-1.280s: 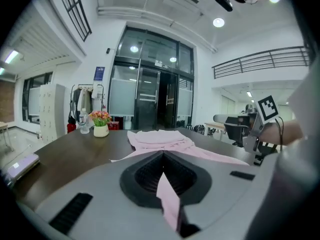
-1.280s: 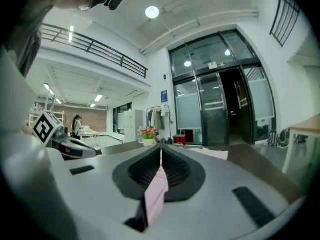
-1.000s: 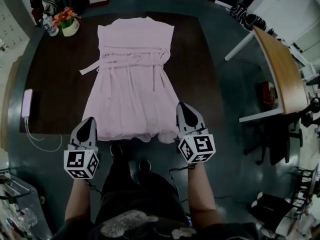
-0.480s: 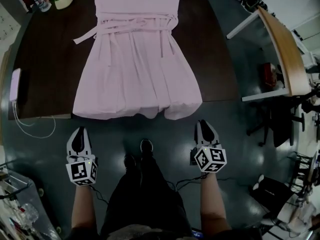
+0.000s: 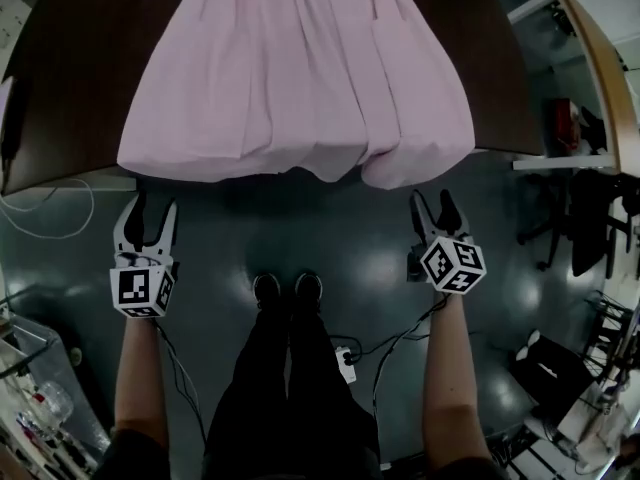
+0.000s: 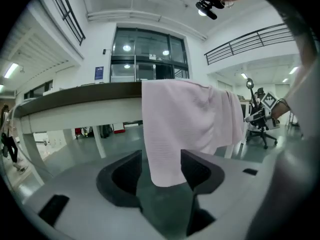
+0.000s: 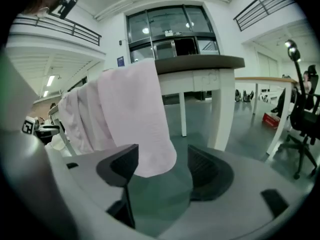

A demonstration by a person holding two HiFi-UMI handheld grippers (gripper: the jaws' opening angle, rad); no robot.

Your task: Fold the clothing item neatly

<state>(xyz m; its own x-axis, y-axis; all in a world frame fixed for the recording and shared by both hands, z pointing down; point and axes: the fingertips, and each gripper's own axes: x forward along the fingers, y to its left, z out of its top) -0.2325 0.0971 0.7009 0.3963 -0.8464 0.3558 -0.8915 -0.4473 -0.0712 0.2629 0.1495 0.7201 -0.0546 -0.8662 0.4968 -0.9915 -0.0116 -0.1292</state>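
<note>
A pale pink dress (image 5: pixel 300 68) lies flat on the dark table (image 5: pixel 70 88), its hem hanging over the near edge. Both grippers are low, in front of that edge and apart from the cloth. My left gripper (image 5: pixel 147 216) is below the hem's left corner and my right gripper (image 5: pixel 433 208) below its right corner. Both pairs of jaws have just been opening and stand wide. In the left gripper view the hanging hem (image 6: pixel 180 129) shows ahead, in line with the gap of the left gripper (image 6: pixel 161 159). The right gripper (image 7: pixel 162 156) faces the other corner (image 7: pixel 130 114). No pad presses cloth.
The person's feet (image 5: pixel 285 290) stand between the grippers, with a power plug and cables (image 5: pixel 343 363) on the floor behind. A white cable (image 5: pixel 50 223) loops at the left. A wooden desk (image 5: pixel 600 78) and a chair (image 5: pixel 590 218) stand at the right.
Both grippers were shut at the hem a second ago. They have dropped below the table's edge and opened, and the hem now hangs free over that edge.
</note>
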